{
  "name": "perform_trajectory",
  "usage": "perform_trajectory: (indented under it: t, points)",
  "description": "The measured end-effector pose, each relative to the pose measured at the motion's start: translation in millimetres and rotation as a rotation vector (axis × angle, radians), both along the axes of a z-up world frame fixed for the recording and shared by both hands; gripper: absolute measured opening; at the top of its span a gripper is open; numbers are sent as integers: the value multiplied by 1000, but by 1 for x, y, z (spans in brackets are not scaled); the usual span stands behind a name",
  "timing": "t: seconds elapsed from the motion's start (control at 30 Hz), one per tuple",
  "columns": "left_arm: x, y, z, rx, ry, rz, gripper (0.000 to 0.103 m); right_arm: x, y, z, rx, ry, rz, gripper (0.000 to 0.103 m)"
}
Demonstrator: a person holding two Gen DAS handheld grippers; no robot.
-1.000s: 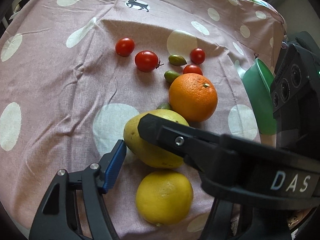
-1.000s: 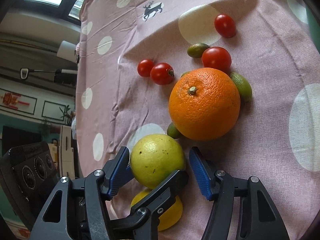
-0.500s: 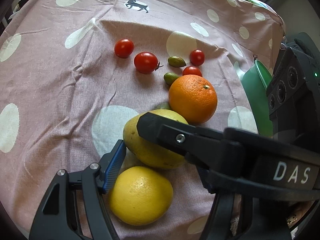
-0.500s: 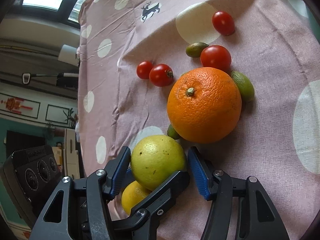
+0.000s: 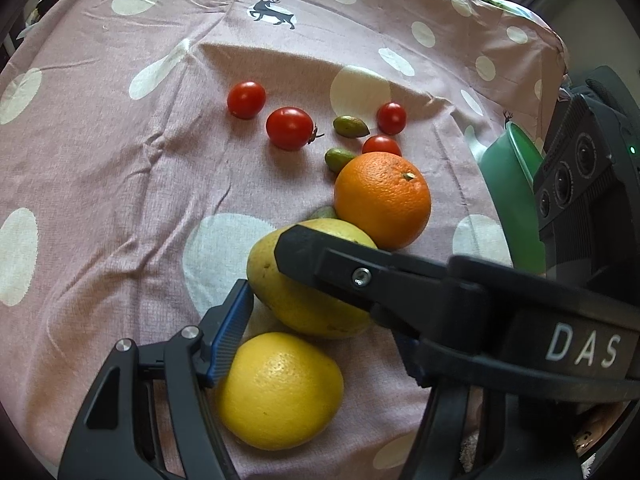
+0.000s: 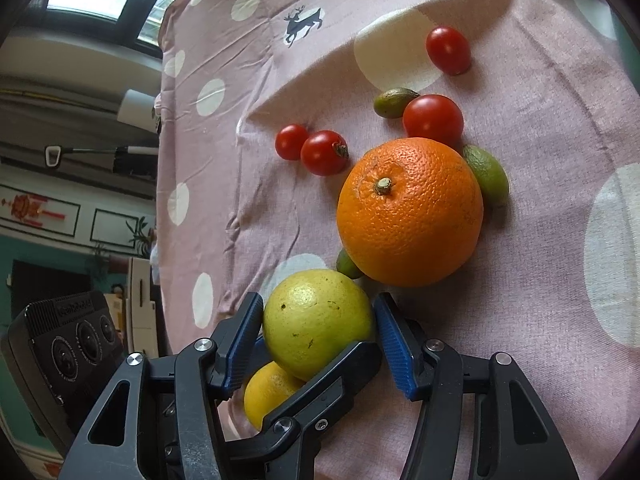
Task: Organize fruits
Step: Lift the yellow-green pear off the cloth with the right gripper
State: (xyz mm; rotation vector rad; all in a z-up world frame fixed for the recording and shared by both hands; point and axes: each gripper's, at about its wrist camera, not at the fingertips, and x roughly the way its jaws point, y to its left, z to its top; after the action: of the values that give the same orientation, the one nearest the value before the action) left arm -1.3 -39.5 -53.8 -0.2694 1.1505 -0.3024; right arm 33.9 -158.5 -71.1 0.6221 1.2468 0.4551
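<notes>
Between the right gripper's (image 6: 318,344) blue pads sits the green-yellow fruit (image 6: 316,320): left pad on its skin, right pad at its edge, so it looks clamped on it but only just. Left gripper (image 5: 316,340) straddles the lemon (image 5: 280,390), near edge of the cloth (image 5: 120,180); left pad beside the peel, other finger hidden behind the right tool's arm. Can't tell if it grips.

Step, as I read it: right hand securing the green-yellow fruit for a lift, left staged on the lemon. Green bowl (image 5: 508,200) at far right is the likely drop spot, though that's a guess.

Next move needs:
- full pad seating before lifting; the fruit is round and smooth, could squirt out
- straight-up lift; the orange (image 6: 410,212) is just beyond it, a small green fruit (image 6: 347,265) wedged between
- the tools cross here, so lift one at a time

Fruit look: green-yellow one matte, with dark specks. Lemon bright, pebbled. Orange stem-up. Four cherry tomatoes, one (image 5: 290,128) with stalk, and small green ovals scattered further out, untouched.
</notes>
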Motion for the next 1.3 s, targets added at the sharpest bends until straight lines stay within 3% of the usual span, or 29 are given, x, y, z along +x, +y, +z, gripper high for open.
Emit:
perform_trajectory:
  t: [1.3]
  points:
    - [-14,-9,28,-6,-148,-3,67,-11,-5,34,-15,-143,-14,60]
